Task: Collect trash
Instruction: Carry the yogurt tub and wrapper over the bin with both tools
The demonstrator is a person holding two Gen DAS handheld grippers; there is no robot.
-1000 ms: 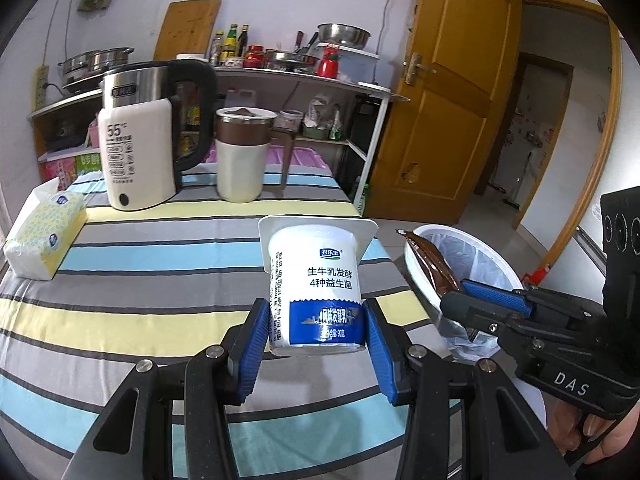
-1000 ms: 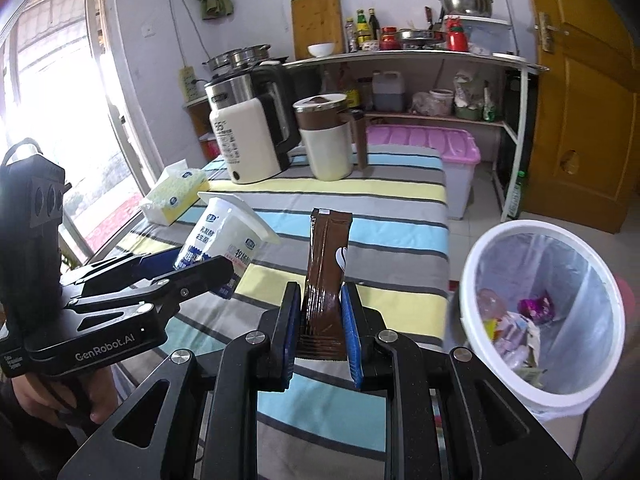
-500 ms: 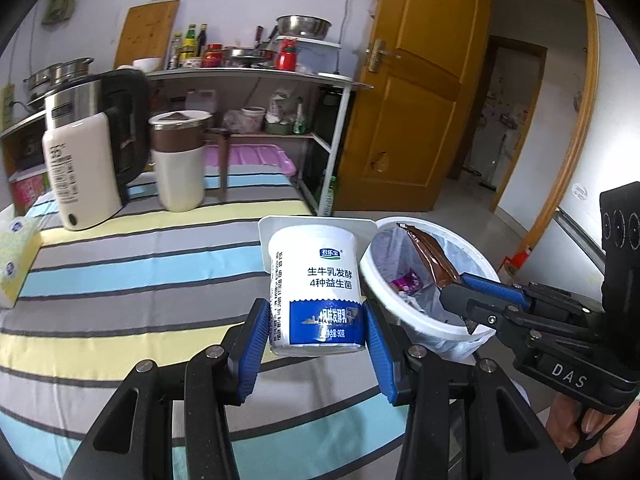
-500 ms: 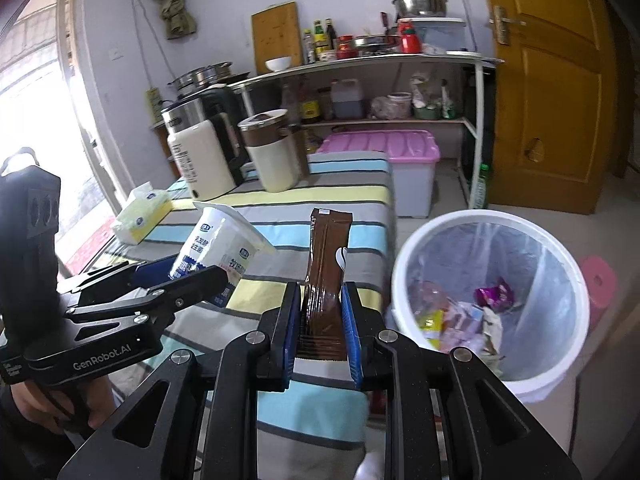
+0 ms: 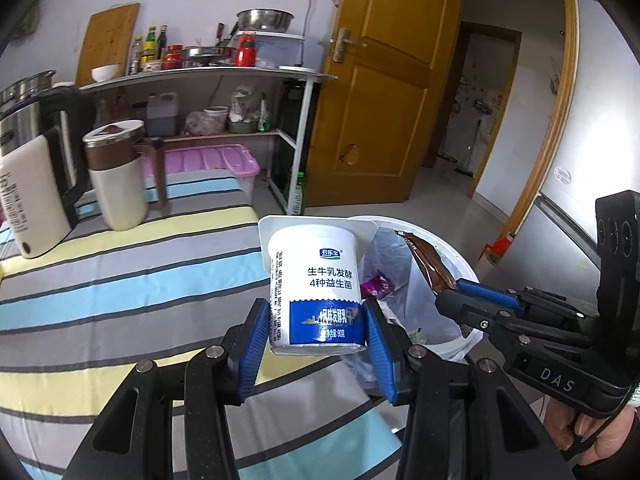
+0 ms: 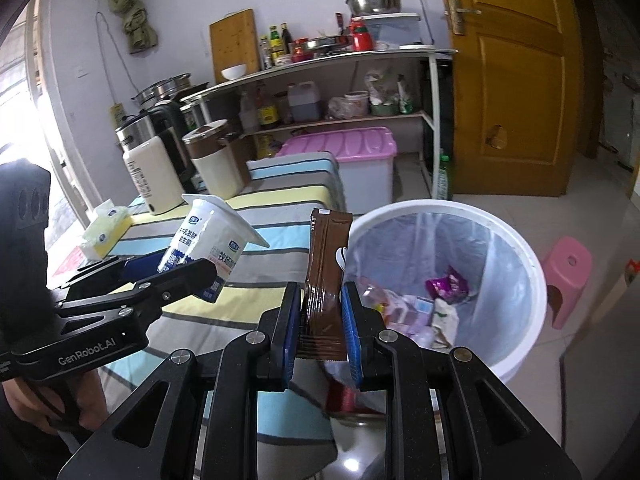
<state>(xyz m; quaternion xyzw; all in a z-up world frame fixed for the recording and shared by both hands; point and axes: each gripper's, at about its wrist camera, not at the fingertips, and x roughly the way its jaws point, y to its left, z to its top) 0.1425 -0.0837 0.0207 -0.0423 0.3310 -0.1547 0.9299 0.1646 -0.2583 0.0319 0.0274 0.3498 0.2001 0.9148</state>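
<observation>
My left gripper (image 5: 316, 346) is shut on a white and blue yogurt cup (image 5: 316, 288), held upright above the table's right edge; the cup also shows in the right wrist view (image 6: 212, 240). My right gripper (image 6: 322, 330) is shut on a brown snack sachet (image 6: 326, 276), held upright beside the bin's near rim; the sachet also shows in the left wrist view (image 5: 426, 262). The white trash bin (image 6: 516, 248) with a clear liner stands on the floor to the right and holds several wrappers. It also shows in the left wrist view (image 5: 460, 260), behind the cup.
A striped tablecloth covers the table (image 5: 120, 272). A kettle (image 5: 36, 168), a brown-lidded jug (image 5: 118, 176) and a tissue pack (image 6: 106, 234) stand on it. A pink-lidded box (image 6: 352, 160), shelves (image 6: 340, 60), a pink stool (image 6: 570, 276) and a wooden door (image 6: 508, 80) lie beyond.
Both grippers have swung to the right, from over the table toward the bin, each still holding its item. The bin now lies close in front of them.
</observation>
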